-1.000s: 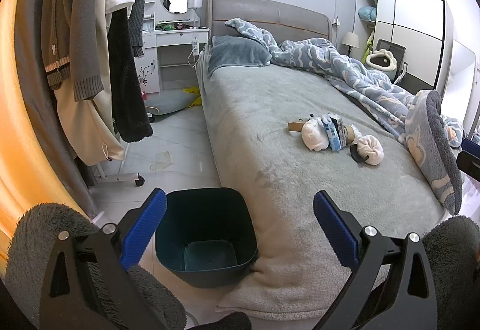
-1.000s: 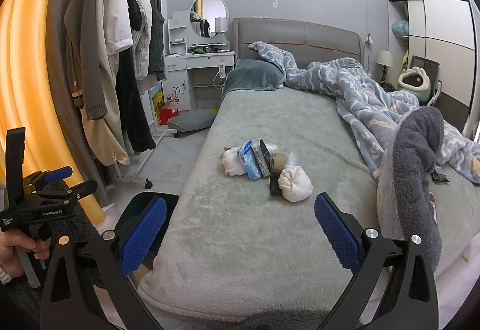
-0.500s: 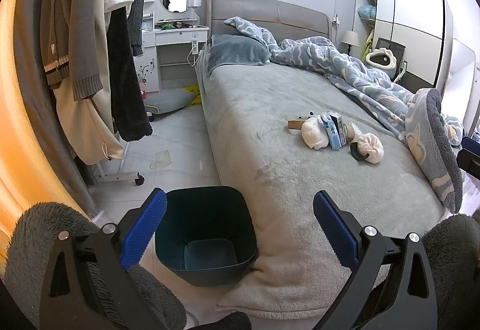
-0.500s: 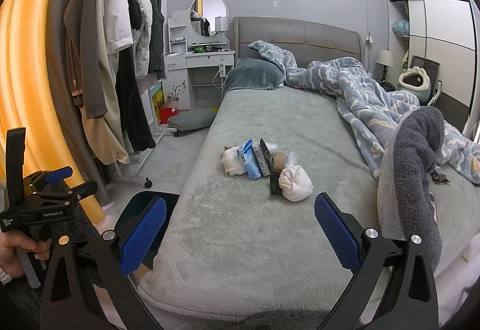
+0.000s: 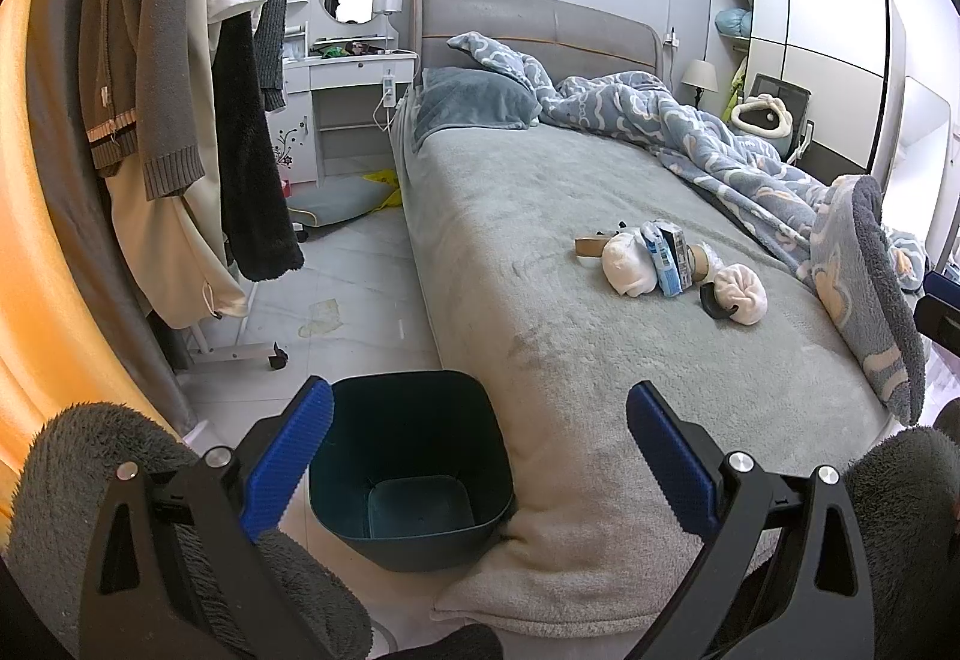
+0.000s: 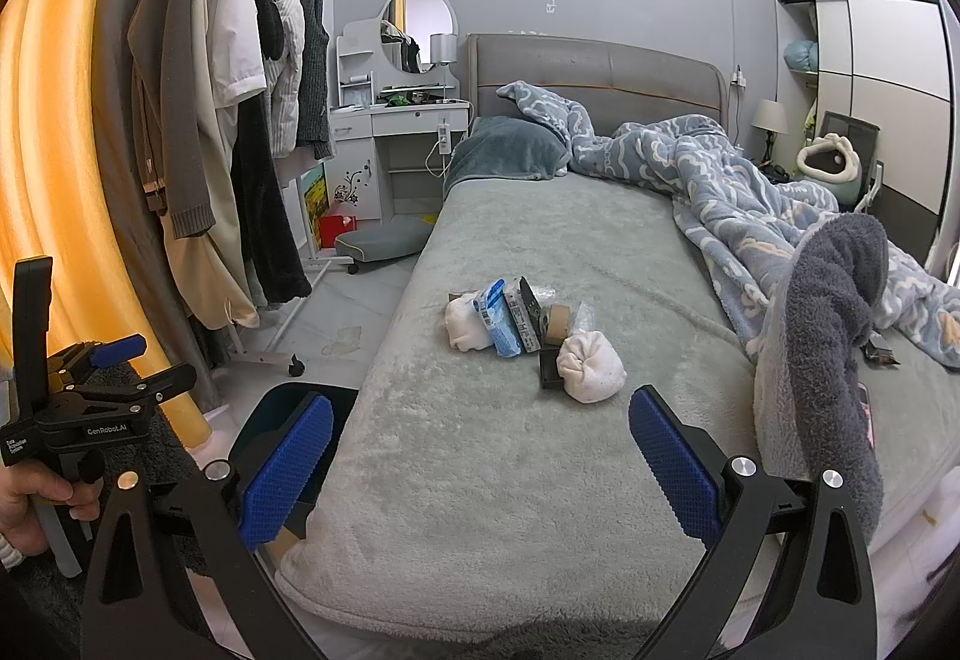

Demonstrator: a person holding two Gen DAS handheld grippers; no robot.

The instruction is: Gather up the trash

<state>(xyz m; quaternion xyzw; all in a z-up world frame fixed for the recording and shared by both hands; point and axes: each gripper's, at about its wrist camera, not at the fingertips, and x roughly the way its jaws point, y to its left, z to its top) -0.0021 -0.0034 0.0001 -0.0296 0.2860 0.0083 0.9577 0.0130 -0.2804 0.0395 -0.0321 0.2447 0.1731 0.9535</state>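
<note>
right wrist view: trash pile (image 6: 528,333) mid-bed (image 6: 600,240), bin (image 5: 414,468) on floor near-left. we judge wads light, soft; pinch across. both grippers (image 6: 480,468) (image 5: 477,459) gape, empty.

Both claws are gaping wide and gripping nothing. The left claw (image 5: 477,456) is showing blue ribbed pads (image 5: 288,459). The right claw (image 6: 480,459) is spread likewise. A hand (image 6: 27,504) is clutching the left claw's handle, fingers curled.
</note>
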